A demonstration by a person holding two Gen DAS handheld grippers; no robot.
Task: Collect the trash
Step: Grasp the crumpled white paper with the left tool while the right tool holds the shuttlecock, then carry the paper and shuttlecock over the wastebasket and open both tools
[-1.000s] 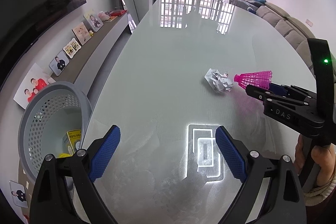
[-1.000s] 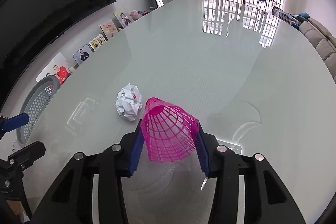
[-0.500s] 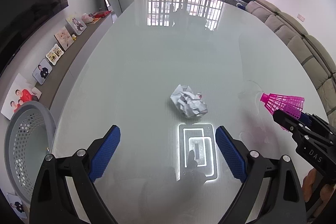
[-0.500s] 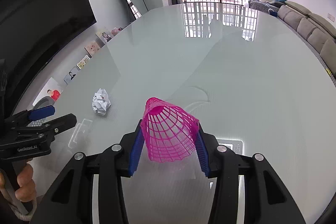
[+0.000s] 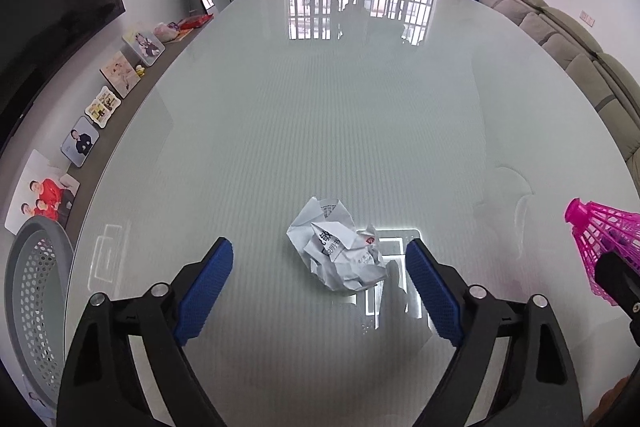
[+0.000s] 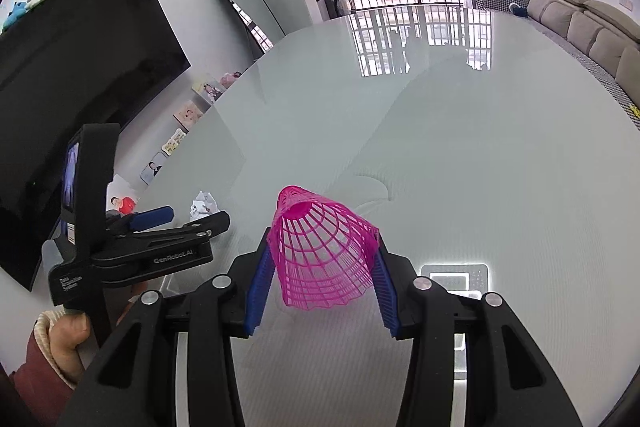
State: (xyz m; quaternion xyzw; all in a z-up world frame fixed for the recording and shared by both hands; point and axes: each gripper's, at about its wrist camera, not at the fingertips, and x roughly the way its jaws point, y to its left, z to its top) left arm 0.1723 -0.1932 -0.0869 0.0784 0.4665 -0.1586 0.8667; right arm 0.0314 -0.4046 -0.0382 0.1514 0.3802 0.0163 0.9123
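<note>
The crumpled white paper ball lay on the glossy pale glass table, just ahead of the left gripper and between the lines of its spread blue fingers, a little toward the right one. It had no clear long axis. The right gripper was farther away and pinched a pink plastic shuttlecock. A grey perforated basket stood beside the table, at the left.

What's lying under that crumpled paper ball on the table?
The crumpled paper ball sits directly on the glossy table. Beside it a ceiling light's reflection shows. Whatever lies beneath the ball itself is covered, so anything there cannot be seen.
</note>
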